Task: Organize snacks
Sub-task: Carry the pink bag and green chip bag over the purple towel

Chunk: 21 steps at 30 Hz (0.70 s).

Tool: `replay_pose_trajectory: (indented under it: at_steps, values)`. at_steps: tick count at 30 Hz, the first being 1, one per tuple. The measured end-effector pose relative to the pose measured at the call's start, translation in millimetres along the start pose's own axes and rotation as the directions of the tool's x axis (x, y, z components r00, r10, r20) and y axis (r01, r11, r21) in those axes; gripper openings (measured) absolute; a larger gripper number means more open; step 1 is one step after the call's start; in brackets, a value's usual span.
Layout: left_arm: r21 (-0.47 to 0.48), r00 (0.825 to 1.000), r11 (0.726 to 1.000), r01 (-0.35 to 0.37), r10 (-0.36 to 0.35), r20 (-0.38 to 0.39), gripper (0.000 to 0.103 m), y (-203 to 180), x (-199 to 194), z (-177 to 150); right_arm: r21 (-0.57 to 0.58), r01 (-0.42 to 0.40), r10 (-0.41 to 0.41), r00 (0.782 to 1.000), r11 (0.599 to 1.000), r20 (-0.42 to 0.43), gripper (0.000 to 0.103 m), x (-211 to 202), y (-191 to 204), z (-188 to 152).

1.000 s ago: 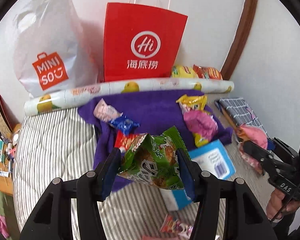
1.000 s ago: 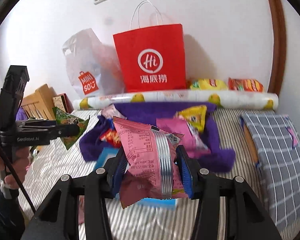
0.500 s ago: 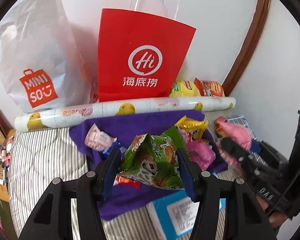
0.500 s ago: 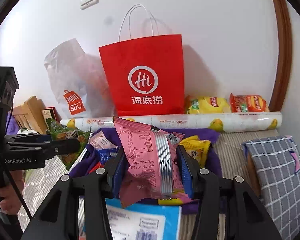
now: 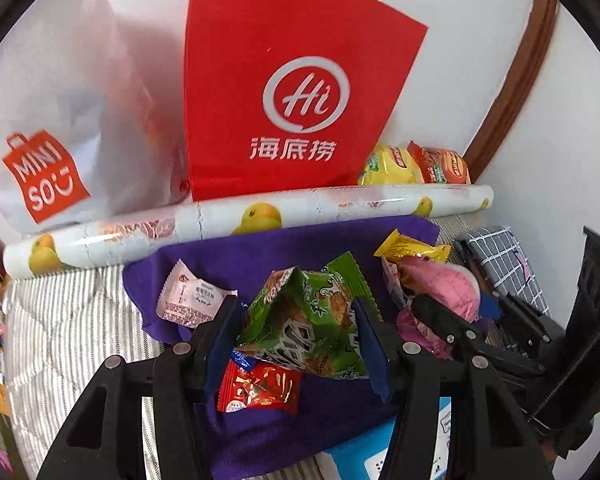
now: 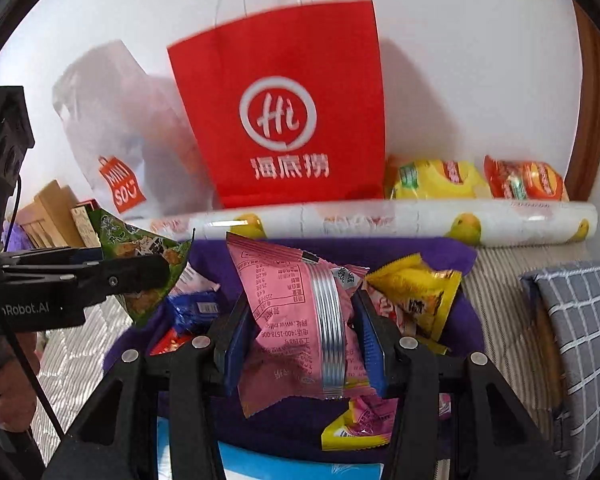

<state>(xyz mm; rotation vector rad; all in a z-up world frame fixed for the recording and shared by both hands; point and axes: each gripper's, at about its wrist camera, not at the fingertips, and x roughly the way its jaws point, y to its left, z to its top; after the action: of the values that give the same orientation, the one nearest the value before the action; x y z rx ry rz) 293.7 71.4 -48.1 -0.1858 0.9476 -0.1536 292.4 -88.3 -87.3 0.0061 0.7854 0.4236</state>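
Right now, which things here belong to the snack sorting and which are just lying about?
Job: green snack packet in left gripper; pink snack packet in right gripper; red paper bag; purple towel.
Lying about: duck-print roll; grey checked cushion.

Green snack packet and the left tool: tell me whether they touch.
Touching. The left wrist view shows the green snack packet pinched between both blue pads of the left tool, lifted above the purple cloth.
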Motion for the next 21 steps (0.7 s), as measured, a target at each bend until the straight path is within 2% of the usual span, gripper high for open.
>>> replay_pose_trajectory:
  at_steps: [2,9,14,21]
  values:
    - [-0.010,1.000,1.000,0.009,-0.010,-0.025,0.054,3.8,6.4,-1.0,0.008,-0.015,0.015,1.000,1.000,-0.013,0.048,4.0,-1.8,-2.5]
    - [-0.043,0.999,0.999,-0.010,0.008,-0.045,0.054,15.4,14.3,-2.1,-0.019,-0.015,0.015,1.000,1.000,-0.023,0.048,4.9,-0.5,-12.7]
    - [-0.042,0.998,0.999,-0.012,0.010,-0.063,0.054,14.8,20.8,-3.5,-0.030,-0.046,0.045,0.998,0.998,-0.034,0.049,6.7,2.8,-14.7]
    - [-0.031,0.997,0.999,-0.014,0.012,-0.077,0.054,12.4,25.6,-4.2,-0.078,-0.021,0.016,0.998,0.997,-0.056,0.049,10.7,11.8,-19.1]
